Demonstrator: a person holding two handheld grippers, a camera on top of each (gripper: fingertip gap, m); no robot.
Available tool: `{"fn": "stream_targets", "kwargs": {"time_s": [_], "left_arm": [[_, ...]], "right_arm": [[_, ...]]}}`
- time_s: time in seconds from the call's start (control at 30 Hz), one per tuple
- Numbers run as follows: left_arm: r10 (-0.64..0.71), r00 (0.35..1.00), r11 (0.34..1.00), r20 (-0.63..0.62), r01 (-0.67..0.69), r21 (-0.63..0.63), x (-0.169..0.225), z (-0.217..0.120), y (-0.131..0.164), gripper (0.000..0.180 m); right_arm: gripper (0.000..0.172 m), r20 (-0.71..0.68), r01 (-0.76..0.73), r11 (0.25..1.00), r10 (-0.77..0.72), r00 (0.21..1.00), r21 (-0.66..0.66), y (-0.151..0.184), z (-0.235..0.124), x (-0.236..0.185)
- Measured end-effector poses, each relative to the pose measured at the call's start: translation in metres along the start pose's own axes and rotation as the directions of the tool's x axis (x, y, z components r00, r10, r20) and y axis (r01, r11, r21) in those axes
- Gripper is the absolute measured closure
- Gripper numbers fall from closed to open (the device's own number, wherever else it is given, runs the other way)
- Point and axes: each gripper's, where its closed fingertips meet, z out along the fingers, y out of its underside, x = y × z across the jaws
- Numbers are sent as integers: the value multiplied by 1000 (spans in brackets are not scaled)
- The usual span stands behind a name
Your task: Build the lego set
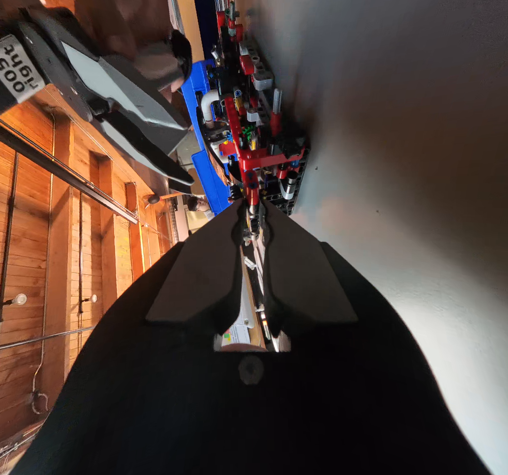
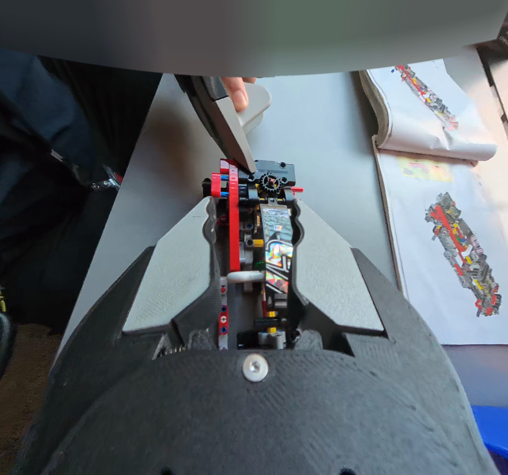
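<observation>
Brick model (image 2: pixel 255 236) between both tools' fingers

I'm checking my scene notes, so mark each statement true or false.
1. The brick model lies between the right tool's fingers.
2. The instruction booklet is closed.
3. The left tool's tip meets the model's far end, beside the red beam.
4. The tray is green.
1. True: the brick model sits between the right tool fingers.
2. False: the booklet lies open, right of the model.
3. True: the left tool meets it beside the red beam.
4. False: the tray is blue.
</observation>
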Motion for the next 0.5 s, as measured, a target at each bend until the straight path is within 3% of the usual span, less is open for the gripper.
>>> {"fn": "stream_targets", "kwargs": {"time_s": [0.1, 0.27, 0.5], "left_arm": [[19, 1000, 1000, 15, -19, 12, 0, 1, -5, 175], [27, 999, 999, 27, -28, 31, 0, 1, -11, 174], [-14, 1000, 998, 19, 13, 59, 0, 3, -12, 173]], "right_arm": [[106, -18, 2, 998, -3, 1000, -59, 5, 9, -8], [98, -84, 10, 995, -19, 996, -99, 12, 21, -3], [96, 23, 33, 987, -30, 999, -156, 15, 26, -7]]}}
